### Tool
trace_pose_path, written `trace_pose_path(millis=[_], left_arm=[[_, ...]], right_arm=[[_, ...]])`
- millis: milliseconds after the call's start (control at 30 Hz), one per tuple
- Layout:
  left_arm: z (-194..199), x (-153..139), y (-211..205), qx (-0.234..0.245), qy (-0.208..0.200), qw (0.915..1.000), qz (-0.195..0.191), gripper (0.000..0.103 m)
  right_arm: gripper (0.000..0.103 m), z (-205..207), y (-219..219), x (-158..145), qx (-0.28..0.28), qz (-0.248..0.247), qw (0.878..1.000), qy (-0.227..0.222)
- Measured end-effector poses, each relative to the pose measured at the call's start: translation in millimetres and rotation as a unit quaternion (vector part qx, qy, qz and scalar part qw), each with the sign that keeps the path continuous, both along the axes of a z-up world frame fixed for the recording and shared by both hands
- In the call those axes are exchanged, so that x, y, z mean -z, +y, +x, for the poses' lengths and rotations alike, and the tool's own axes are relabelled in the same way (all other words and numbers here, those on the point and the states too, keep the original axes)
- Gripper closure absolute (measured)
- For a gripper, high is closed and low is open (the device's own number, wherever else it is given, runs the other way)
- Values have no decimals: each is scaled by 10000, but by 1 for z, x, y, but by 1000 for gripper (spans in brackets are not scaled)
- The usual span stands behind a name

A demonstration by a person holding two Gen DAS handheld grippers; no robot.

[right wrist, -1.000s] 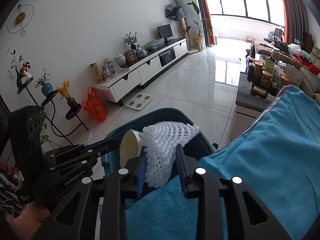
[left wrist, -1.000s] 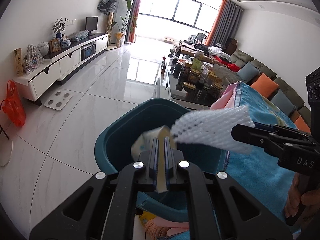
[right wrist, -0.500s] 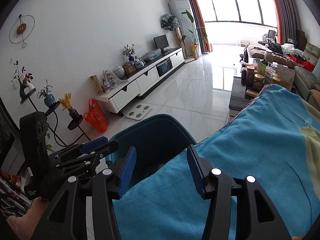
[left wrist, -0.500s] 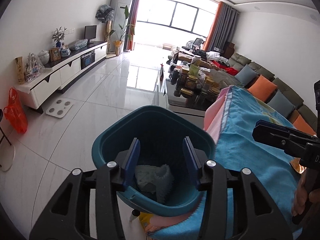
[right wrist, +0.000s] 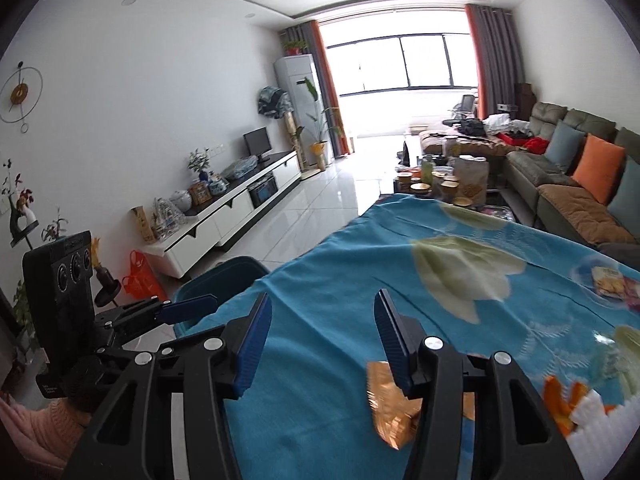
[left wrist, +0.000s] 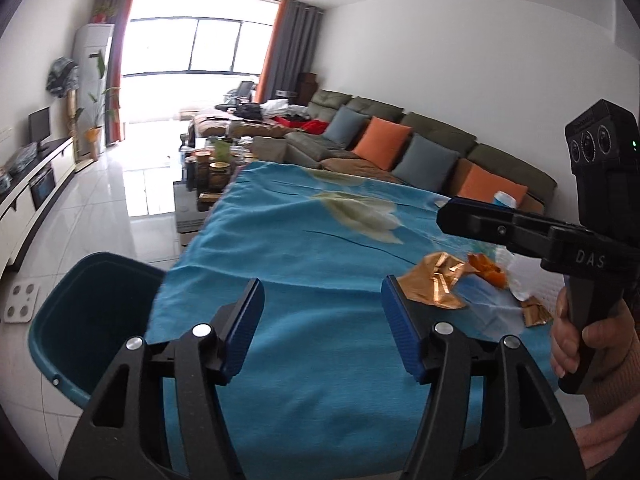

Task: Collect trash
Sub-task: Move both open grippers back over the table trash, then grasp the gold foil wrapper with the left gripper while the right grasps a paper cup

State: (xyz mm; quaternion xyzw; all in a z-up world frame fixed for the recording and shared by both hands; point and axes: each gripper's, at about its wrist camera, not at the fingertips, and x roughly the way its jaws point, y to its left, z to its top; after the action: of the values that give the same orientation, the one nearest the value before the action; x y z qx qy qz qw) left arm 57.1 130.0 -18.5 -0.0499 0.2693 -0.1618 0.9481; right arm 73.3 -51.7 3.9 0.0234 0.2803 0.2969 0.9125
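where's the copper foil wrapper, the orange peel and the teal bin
copper foil wrapper (left wrist: 434, 282), left wrist view, its crinkled middle
orange peel (left wrist: 486, 269), left wrist view, its middle
teal bin (left wrist: 44, 318), left wrist view, its left rim

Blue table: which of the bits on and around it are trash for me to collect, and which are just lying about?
For the job:
gold wrapper
orange peel
white foam net
teal bin

Lying about:
blue cloth
jars
sofa cushions
snack packet at the far edge, possibly trash, too blurred to tell
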Motion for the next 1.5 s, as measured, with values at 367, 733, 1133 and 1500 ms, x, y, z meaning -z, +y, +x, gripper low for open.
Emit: trace_pose_path(millis=[367, 733, 1133, 1500], left_arm=[[18, 29, -86, 1035, 570, 9930, -51, 38], [40, 42, -109, 860, 1013, 9910, 182, 35], [65, 56, -105, 756, 1568, 9846, -174, 42], [74, 61, -98, 796, 1752, 9803, -443, 63]], right_arm=[[47, -44, -143, 13, 2026, -128, 9791, -93], [33, -70, -260, 33, 3758, -200, 9264, -93], [25, -49, -324, 79, 4364, 651, 8941, 769], [39, -37, -344, 94, 4094, 1521, 8906, 1268]])
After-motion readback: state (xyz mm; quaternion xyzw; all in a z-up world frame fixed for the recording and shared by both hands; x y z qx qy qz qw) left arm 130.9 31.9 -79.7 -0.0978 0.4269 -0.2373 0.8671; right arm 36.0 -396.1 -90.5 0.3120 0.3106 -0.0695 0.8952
